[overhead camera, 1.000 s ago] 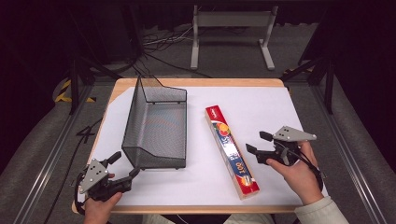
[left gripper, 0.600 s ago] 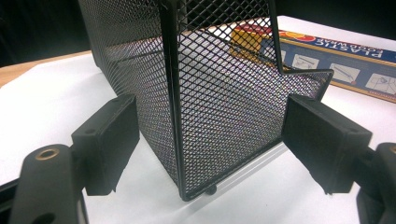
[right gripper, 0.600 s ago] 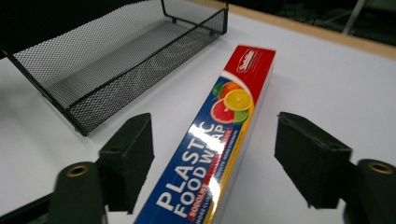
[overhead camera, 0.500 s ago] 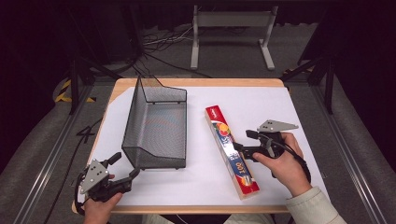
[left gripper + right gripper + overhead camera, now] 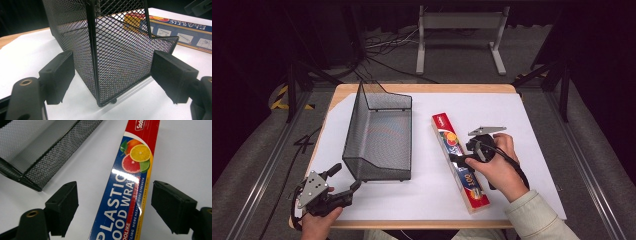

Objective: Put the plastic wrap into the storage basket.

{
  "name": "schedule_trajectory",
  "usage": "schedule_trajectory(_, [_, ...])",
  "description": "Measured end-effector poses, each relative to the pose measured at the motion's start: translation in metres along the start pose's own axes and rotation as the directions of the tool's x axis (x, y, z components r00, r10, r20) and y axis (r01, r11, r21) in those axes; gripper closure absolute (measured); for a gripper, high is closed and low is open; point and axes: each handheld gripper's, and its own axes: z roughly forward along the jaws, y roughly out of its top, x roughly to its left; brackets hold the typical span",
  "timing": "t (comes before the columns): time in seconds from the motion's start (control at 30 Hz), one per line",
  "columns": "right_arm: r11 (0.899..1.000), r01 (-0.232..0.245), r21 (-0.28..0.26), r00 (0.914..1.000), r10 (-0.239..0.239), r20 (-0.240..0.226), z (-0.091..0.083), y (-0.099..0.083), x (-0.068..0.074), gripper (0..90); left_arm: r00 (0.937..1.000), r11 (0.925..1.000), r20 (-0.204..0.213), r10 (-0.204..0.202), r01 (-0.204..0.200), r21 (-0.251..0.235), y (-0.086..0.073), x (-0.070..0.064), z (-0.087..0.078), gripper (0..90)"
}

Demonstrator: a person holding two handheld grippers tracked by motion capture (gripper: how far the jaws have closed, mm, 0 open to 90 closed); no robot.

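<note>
A long plastic food wrap box [image 5: 447,132] lies lengthwise on the white sheet, right of centre. My right gripper [image 5: 464,152] hovers over its middle, open, with the box [image 5: 130,182] between the two spread jaws and neither pad touching it. A black wire mesh basket [image 5: 379,135] with one tall side stands left of centre. Near the table's front left corner my left gripper [image 5: 346,178] is open and points at the basket's near corner. That corner post [image 5: 91,50] stands between the jaws [image 5: 112,75], which do not touch it.
The white sheet [image 5: 522,125] covers most of a wooden table [image 5: 422,88]. A metal stand [image 5: 459,30] and cables are on the floor behind it. Dark rails run along both sides of the table.
My right gripper has moved left from the bare sheet to above the middle of the wrap box, with its jaws either side. The left gripper and the basket have stayed put.
</note>
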Motion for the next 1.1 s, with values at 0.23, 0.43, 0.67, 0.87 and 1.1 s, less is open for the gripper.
schedule_trajectory(0.23, [0.996, -0.016, 0.087, 0.9993, 0.014, 0.034, 0.02, -0.004, 0.001, 20.4, 1.0, 1.0, -0.003, 0.001, -0.001, 0.0, 0.0, 0.0, 0.0, 20.5])
schedule_trajectory(0.43, [0.99, -0.016, 0.137, 0.9979, 0.007, 0.064, 0.027, -0.006, 0.002, 23.5, 1.0, 1.0, -0.003, 0.002, -0.002, 0.003, -0.001, 0.001, 0.0, 20.5])
schedule_trajectory(0.67, [0.983, -0.022, 0.18, 0.9951, 0.004, 0.098, 0.037, -0.007, 0.006, 21.1, 1.0, 1.0, -0.004, 0.003, -0.003, 0.003, -0.001, 0.001, 0.0, 20.5])
schedule_trajectory(0.87, [0.97, -0.023, 0.241, 0.9924, -0.007, 0.123, 0.043, -0.011, 0.008, 23.2, 1.0, 1.0, -0.006, -0.001, 0.001, 0.001, -0.002, 0.002, 0.0, 20.5])
schedule_trajectory(1.1, [0.955, -0.055, 0.292, 0.9834, 0.001, 0.182, 0.048, -0.012, 0.011, 31.8, 0.9999, 0.9999, -0.015, 0.003, -0.003, 0.012, -0.003, 0.003, 0.001, 20.5])
